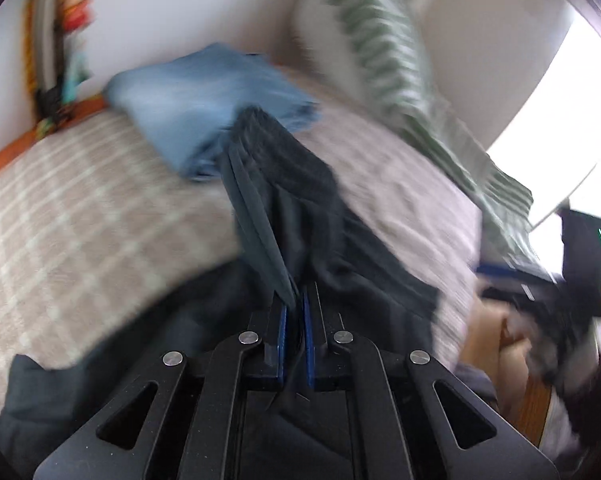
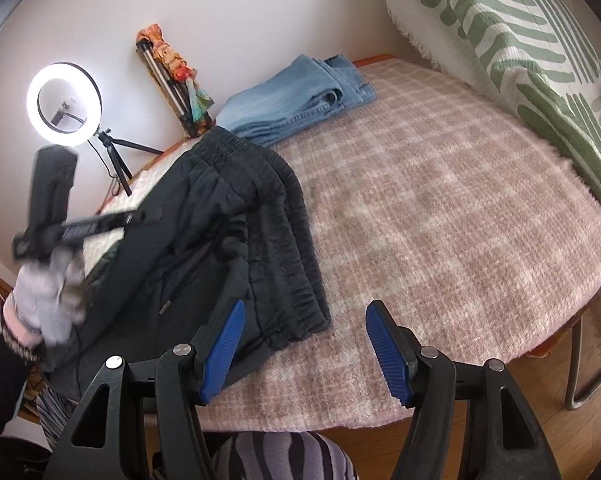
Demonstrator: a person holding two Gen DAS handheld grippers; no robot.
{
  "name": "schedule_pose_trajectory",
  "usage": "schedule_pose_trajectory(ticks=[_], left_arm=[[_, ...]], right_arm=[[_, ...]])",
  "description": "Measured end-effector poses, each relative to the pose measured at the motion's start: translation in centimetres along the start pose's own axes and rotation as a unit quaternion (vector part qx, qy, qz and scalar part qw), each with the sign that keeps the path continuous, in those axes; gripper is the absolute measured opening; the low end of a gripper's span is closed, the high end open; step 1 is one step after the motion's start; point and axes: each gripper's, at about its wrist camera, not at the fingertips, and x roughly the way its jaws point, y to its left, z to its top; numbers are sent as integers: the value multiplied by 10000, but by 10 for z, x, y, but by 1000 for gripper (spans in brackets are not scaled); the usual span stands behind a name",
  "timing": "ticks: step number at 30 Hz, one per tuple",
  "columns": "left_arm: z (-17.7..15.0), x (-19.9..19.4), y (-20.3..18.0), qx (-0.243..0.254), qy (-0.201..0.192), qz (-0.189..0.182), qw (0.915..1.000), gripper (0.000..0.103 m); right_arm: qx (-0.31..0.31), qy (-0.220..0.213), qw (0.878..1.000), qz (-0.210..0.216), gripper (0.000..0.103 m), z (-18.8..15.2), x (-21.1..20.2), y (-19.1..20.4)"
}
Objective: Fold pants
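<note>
Right wrist view looks over a round table [image 2: 440,208] covered in a pink-and-cream checked cloth, with the black pants [image 2: 228,240] spread on its left half, their elastic waistband lying towards the middle of the table. Beyond the pants, near the far edge, sits a folded pair of blue jeans [image 2: 296,96]. A lit ring light [image 2: 62,104] on a small tripod stands by the wall, beside a folded tripod wrapped in patterned cloth. A green-and-white striped cushion [image 2: 532,52] leans at the right edge of the table.

The right gripper [image 2: 304,340] hangs over the table's near edge with its blue pads wide apart — nothing between them. The left gripper [image 1: 295,312] has its pads pinched together on a bunched fold of the pants' dark fabric. A gloved hand [image 2: 48,300] carries it at the pants' left side; white lettering on that tool is too blurred to read.
</note>
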Motion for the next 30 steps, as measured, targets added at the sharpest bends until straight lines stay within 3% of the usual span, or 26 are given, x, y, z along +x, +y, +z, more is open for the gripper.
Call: schedule_pose_trajectory(ticks=[5,11,14,16,17,25,30], left_arm=[[-30,6,-45,572,283,-330,9974,5],[-55,1,-60,803,360,-182,9960,6],[-61,-20,-54,798,267,37,9964,17],[-70,-36,-44,822,278,233,9960,36],[-78,-47,-37,851,332,399,9950,38],[-155,-77,-3,830,961,1318,9831,46],[-185,-87,18,769,1019,1932,9728,46]], right_arm=[[434,-119,9975,544,67,14,-4,-2],[895,-68,9883,1232,72,30,8,-8],[776,84,9922,976,72,31,18,-6],[628,295,9948,752,71,28,29,-3],[597,373,9947,748,71,27,32,-4],[348,838,9950,408,71,18,65,-2],[209,1021,9943,238,71,21,76,2]])
